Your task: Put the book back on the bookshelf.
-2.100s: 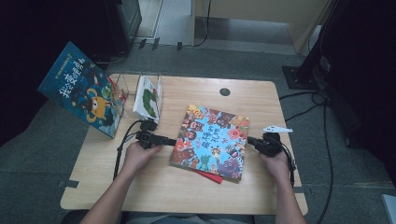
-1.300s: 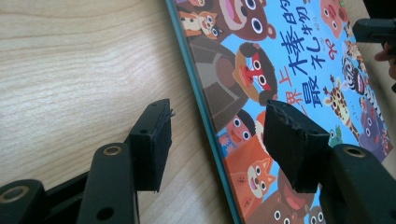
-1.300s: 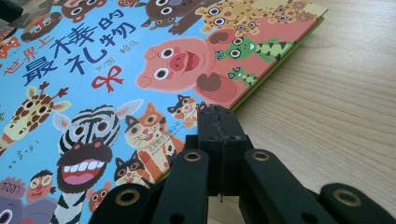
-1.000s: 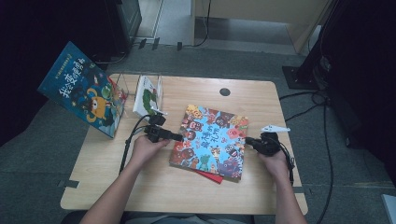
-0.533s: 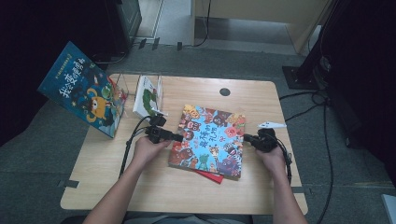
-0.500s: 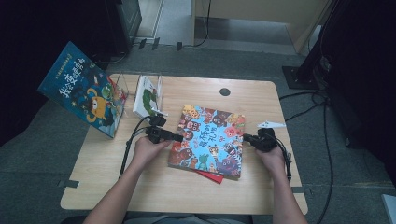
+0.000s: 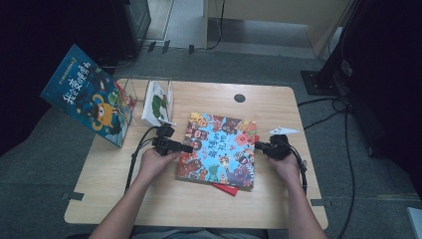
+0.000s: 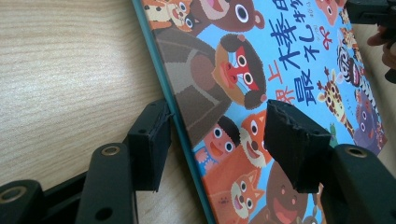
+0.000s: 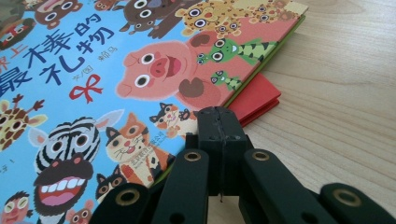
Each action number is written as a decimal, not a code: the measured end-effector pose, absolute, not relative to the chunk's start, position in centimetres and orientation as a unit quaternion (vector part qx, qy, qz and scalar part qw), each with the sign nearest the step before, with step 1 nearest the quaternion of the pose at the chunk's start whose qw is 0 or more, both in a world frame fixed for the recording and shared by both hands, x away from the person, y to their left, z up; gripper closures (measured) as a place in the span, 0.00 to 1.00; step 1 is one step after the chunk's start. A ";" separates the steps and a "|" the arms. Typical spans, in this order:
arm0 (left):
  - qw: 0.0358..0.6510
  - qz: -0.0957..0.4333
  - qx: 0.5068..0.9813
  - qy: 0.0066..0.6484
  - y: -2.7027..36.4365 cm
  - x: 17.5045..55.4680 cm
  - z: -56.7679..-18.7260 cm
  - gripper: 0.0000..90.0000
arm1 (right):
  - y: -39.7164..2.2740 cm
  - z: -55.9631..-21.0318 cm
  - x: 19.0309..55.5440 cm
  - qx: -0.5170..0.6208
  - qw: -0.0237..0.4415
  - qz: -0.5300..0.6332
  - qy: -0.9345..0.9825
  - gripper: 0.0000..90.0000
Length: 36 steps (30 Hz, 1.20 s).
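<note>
Jaws: the left gripper [image 8: 212, 144] gapes astride the book's [image 7: 219, 149] 9 o'clock edge, the right gripper [image 9: 219, 123] is clenched empty at 3; close left squarely before lifting

A dark-blue picture book [image 7: 89, 103] leans against a clear acrylic book stand [image 7: 130, 94] at the wooden table's [image 7: 164, 206] left edge — a white book [image 7: 158, 103] stands slotted just beside it. A round black grommet [image 7: 240, 98] sits near the far edge — black cables [image 7: 348, 149] trail over the grey carpet.

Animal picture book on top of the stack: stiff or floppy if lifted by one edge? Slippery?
The animal picture book looks thin and wide, so it would probably sag somewhat. Its cover seems glossy, so it may slide easily over the red book beneath. Probably light.
</note>
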<state>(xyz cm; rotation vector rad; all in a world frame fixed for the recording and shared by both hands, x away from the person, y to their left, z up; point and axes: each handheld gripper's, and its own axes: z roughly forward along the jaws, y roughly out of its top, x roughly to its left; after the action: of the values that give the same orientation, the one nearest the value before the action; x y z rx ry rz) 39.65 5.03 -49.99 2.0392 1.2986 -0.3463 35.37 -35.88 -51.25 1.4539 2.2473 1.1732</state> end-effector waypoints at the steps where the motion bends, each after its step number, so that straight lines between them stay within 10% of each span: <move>1: 0.342 -0.133 0.785 0.499 5.0 39.7 -50.0 0.47 | -35.9 -51.2 35.3 0.494 0.108 0.401 0.764 1.00; 36: 0.352 -0.174 0.777 0.493 7.4 39.7 -38.6 0.73 | -30.8 -51.4 34.9 0.421 0.079 0.432 0.794 1.00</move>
<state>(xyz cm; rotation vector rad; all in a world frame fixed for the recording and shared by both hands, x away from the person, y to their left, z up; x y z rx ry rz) 39.67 7.37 -38.64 2.0106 1.2750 -0.4504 34.92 -30.83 -51.43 1.2599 2.3764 1.2915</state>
